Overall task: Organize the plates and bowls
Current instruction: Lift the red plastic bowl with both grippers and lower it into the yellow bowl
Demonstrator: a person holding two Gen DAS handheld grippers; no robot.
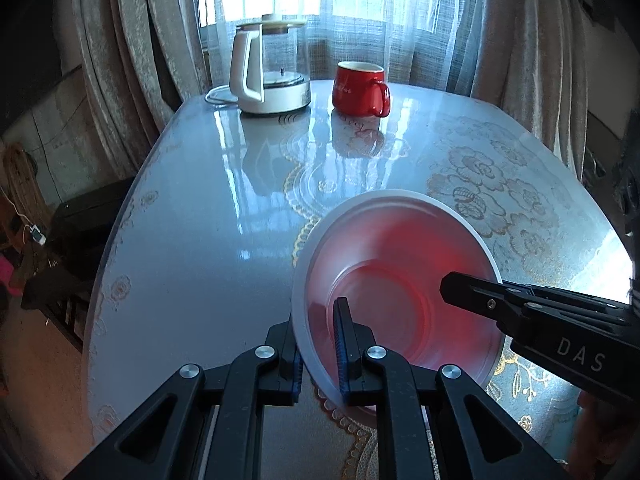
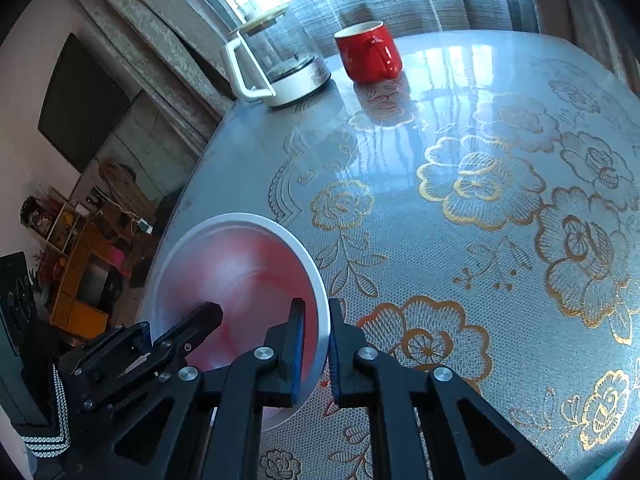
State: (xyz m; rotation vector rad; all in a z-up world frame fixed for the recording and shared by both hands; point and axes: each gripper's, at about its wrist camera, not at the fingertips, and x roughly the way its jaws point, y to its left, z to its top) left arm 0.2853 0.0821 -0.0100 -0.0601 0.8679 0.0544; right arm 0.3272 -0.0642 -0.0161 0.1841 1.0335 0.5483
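Two grippers pinch one red-and-white bowl [image 1: 400, 280] above the surface [image 1: 200, 220]: left gripper [image 1: 318, 344] clamps its seven-o'clock rim, right gripper [image 2: 316, 344] its four-o'clock rim, both equally near.

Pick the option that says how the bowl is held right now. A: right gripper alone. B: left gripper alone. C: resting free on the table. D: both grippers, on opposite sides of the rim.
D: the left gripper and right gripper each straddle the bowl's rim from opposite sides.
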